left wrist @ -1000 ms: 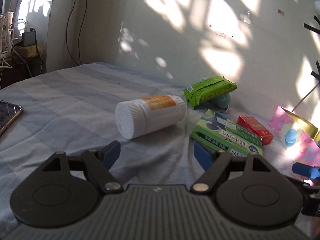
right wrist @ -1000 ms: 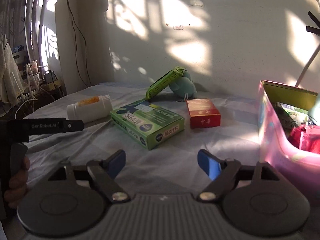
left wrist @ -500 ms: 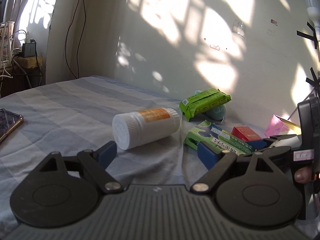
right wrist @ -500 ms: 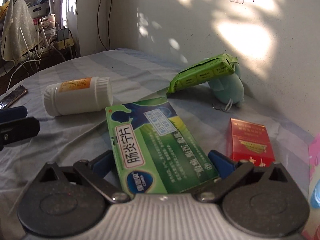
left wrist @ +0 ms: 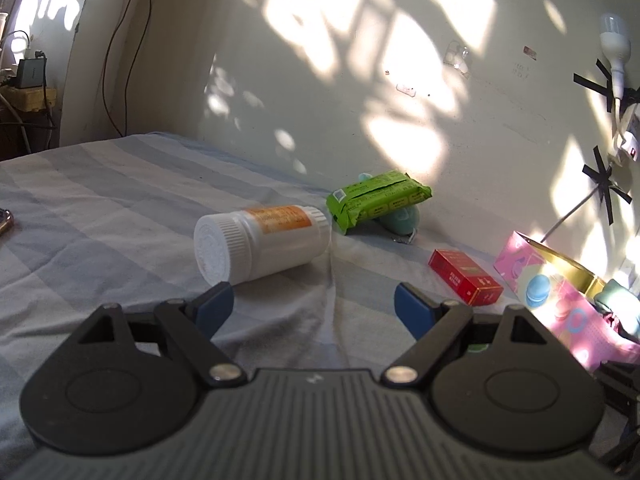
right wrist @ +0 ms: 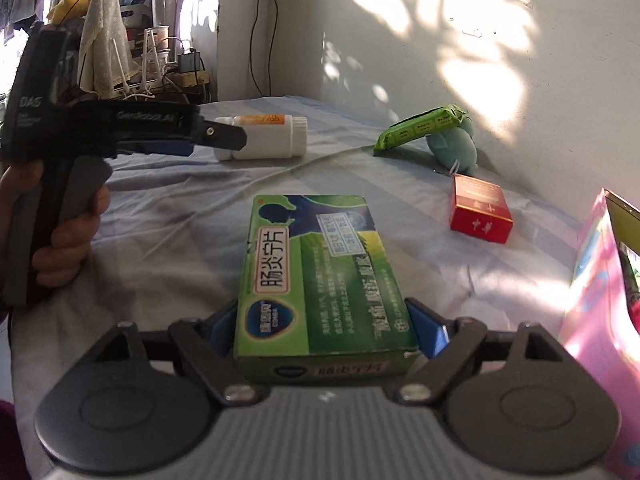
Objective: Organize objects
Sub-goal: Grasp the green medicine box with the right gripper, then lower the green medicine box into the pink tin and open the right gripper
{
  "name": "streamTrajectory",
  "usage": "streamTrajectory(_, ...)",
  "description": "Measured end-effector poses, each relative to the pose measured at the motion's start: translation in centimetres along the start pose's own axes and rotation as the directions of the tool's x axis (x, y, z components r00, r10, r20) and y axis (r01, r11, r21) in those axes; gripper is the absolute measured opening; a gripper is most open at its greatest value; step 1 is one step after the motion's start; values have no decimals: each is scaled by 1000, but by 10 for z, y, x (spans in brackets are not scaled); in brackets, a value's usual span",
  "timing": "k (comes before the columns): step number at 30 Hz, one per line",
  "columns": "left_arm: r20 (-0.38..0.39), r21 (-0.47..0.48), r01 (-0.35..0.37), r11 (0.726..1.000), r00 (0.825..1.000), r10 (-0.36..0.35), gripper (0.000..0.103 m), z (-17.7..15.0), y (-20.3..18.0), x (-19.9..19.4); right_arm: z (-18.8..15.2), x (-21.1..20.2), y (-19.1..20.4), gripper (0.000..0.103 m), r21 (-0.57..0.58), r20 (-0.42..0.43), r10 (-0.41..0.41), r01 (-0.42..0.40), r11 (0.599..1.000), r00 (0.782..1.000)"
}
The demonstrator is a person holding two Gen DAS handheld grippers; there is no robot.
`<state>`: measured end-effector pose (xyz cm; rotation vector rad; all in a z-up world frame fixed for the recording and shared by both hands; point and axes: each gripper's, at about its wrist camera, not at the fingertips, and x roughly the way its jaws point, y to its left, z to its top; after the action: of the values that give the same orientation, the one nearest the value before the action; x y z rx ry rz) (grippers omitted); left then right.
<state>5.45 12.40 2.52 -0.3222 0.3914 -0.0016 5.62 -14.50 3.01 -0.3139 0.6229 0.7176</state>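
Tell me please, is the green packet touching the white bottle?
Apart: the right wrist view shows bare sheet between the green packet and the white bottle.

White bottle [left wrist: 262, 242] with orange label, red box [left wrist: 465, 277], pink bin [left wrist: 568, 304] — all on blue-grey striped sheet [left wrist: 100, 216]

The green medicine box [right wrist: 320, 276] is no longer on the bed [left wrist: 100, 216] beside the white bottle [left wrist: 260, 242]; a second ago it lay there, and now it is lifted between the blue pads of the right tongs [right wrist: 322, 326], which are closing on its two sides. In the left wrist view its place in front of the red box [left wrist: 466, 276] is now bare sheet.
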Motion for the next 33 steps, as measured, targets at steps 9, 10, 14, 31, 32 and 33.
streamTrajectory(9,-178,108,340,934,931,-319,86,-11,-70,-2,-67,-83,-9,95,261,12,-184,175,949,983)
streamTrajectory(10,-203,127,356,926,923,-327,85,-14,-81,-2,-69,-86,-9,95,283,20,-197,184,941,980)
streamTrajectory(14,-328,147,416,897,876,-352,61,-29,-107,6,-72,-86,-8,84,342,27,-202,181,922,979)
streamTrajectory(31,-200,137,579,804,811,-550,55,14,-178,-11,-56,-133,-15,62,327,307,-405,304,895,861)
streamTrajectory(32,-186,160,587,794,808,-559,55,19,-193,-9,-52,-137,-23,62,334,320,-435,329,883,842)
streamTrajectory(33,-173,185,594,783,804,-569,55,23,-206,-5,-50,-141,-31,62,345,326,-460,349,871,826)
